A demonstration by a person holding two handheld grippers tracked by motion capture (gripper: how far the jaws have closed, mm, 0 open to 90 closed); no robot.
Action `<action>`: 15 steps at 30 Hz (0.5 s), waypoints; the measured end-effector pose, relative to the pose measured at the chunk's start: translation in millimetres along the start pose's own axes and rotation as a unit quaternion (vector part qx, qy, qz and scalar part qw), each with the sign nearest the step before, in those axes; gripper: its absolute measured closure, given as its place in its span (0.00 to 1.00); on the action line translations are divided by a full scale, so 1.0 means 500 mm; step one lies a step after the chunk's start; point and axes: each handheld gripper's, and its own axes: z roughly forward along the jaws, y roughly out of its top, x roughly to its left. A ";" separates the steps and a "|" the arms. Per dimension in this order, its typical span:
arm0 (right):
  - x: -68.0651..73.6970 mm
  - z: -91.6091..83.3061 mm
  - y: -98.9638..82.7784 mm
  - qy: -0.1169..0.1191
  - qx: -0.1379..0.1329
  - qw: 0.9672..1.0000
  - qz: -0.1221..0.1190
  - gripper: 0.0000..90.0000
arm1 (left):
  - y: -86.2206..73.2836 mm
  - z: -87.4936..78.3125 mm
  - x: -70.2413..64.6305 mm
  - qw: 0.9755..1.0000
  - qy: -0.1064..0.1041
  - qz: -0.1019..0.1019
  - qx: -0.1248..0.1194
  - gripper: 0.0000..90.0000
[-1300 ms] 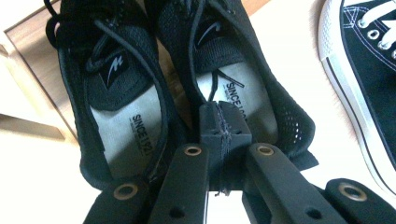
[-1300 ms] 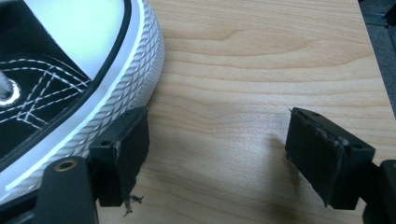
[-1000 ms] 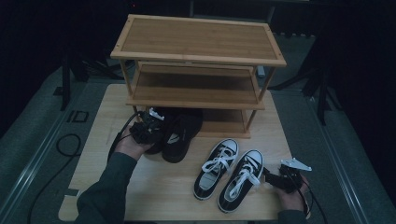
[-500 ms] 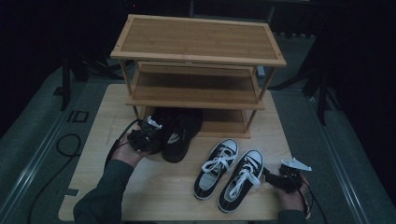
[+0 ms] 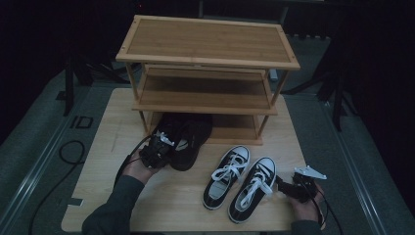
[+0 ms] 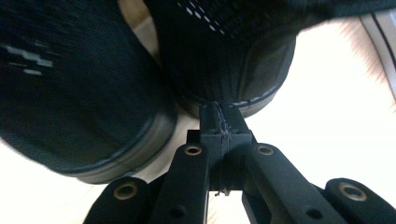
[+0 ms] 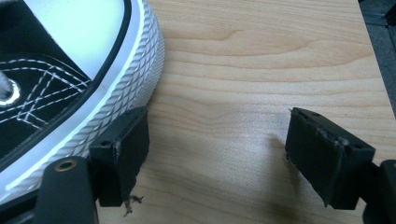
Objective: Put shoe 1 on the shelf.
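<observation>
A pair of black shoes (image 5: 188,139) lies at the foot of the wooden shoe rack (image 5: 208,49), toes under its bottom shelf. My left gripper (image 5: 157,149) sits at their near left, its jaws shut together. In the left gripper view its tips (image 6: 218,122) touch the heel of one black shoe (image 6: 224,56), with the other black shoe (image 6: 74,88) beside it. I cannot tell whether anything is pinched. A black-and-white sneaker pair (image 5: 240,181) stands at the front. My right gripper (image 5: 283,186) is open beside the right sneaker (image 7: 70,74), its left pad (image 7: 123,154) against the white sole rim.
The rack has three shelves, and its top and middle shelf (image 5: 205,93) are bare. All of it stands on a light wooden tabletop (image 5: 107,147). A black cable (image 5: 73,152) loops on the grey floor at the left, and dark stands rise behind the rack.
My left hand and gripper have come down and toward the near edge alongside the black shoes. The right gripper and the sneakers have stayed in place.
</observation>
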 end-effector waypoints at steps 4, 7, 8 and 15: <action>0.000 0.000 0.000 0.000 0.000 1.000 0.000 0.24 | -0.006 0.017 -0.009 1.000 -0.005 0.006 0.001 1.00; 0.000 0.000 0.000 0.000 0.000 1.000 0.000 0.24 | -0.013 0.018 -0.010 1.000 -0.007 -0.003 -0.007 1.00; 0.000 0.000 0.000 0.000 0.000 1.000 0.000 0.24 | -0.015 0.018 -0.011 1.000 -0.007 -0.002 -0.006 1.00; 0.000 0.000 0.000 0.000 0.000 1.000 0.000 0.24 | -0.027 0.035 -0.018 1.000 -0.006 0.003 0.007 1.00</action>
